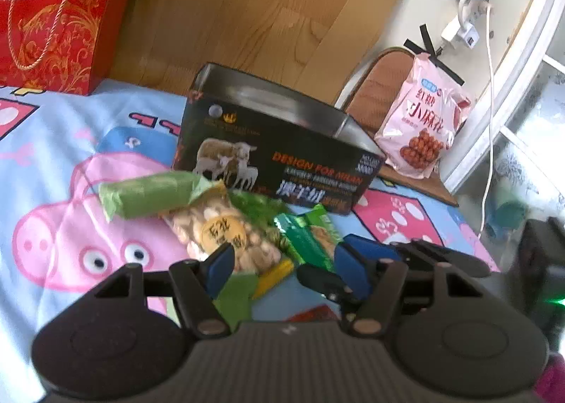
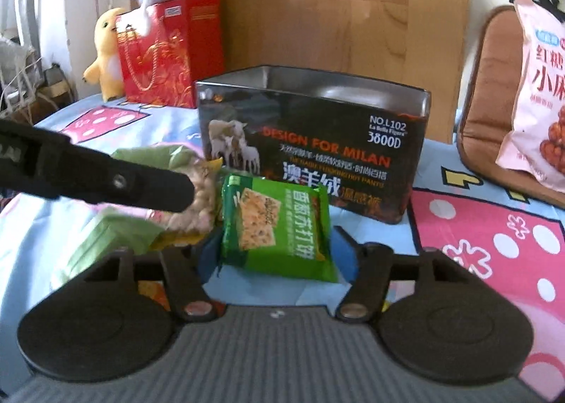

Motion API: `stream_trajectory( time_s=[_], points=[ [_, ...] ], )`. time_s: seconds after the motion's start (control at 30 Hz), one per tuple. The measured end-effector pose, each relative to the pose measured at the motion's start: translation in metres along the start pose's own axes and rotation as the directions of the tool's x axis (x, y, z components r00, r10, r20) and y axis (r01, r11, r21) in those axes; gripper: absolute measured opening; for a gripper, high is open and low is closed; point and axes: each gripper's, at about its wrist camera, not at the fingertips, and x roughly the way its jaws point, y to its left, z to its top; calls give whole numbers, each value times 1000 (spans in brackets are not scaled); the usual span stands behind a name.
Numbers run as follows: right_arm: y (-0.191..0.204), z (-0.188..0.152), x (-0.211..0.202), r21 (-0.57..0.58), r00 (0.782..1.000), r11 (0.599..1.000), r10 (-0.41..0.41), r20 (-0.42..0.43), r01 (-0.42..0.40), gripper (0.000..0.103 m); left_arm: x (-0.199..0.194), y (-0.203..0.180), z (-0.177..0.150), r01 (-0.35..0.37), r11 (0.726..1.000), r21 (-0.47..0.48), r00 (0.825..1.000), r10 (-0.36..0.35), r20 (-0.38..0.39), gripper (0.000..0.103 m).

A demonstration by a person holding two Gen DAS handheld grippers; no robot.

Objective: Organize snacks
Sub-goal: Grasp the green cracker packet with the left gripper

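An open black tin box (image 1: 282,142) (image 2: 317,142) stands on the cartoon bedsheet (image 1: 53,170), shiny and bare inside. Snacks are piled in front of it: a clear bag of nuts (image 1: 219,226) (image 2: 204,191), a pale green roll pack (image 1: 148,194) and a green cracker pack (image 1: 307,237) (image 2: 279,226). My right gripper (image 2: 277,258) has its blue pads against both side edges of the cracker pack, shut on it. My left gripper (image 1: 286,269) is open over the pile, the nut bag lying between its fingers. One of its black fingers (image 2: 141,184) reaches in from the left in the right wrist view.
A red gift bag (image 1: 53,25) (image 2: 169,53) stands at the back with plush toys (image 2: 106,50) beside it. A pink snack bag (image 1: 420,124) (image 2: 540,113) sits on a brown chair (image 1: 378,85) to the right. A white cable (image 1: 489,120) hangs by the wall.
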Motion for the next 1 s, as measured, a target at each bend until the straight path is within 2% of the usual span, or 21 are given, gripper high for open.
stream_trajectory(
  time_s=[0.13,0.33,0.4,0.47,0.53,0.7,0.87,1.0],
  points=[
    [6,-11,-23,-61,999,997,37,20,-36,61,-9,1,-7,-4,1000,3,1000,4,1,63],
    [11,-29,-66,-140,995,987,90,46,-83,62,-21,-5,-9,26,1000,16,1000,-26,12,63],
    [9,-35,-77,-186,992,977,115,44,-105,66,-23,-12,-10,38,999,35,999,-38,9,63],
    [6,-42,-83,-198,995,977,86,48,-75,75,-23,-19,-11,53,997,53,999,-54,6,63],
    [-1,-47,-89,-168,998,985,40,56,-30,77,-22,-25,-12,72,995,68,997,-72,0,63],
    [-20,-64,-108,-29,998,1000,0,65,2,77,-13,-44,-15,114,987,112,993,-110,-41,63],
    [-22,-73,-113,44,998,998,41,44,-43,77,3,-67,-21,155,975,159,985,-141,-97,63],
    [-14,-73,-106,32,997,996,77,18,-78,77,19,-77,-31,155,970,187,980,-126,-156,63]
  ],
)
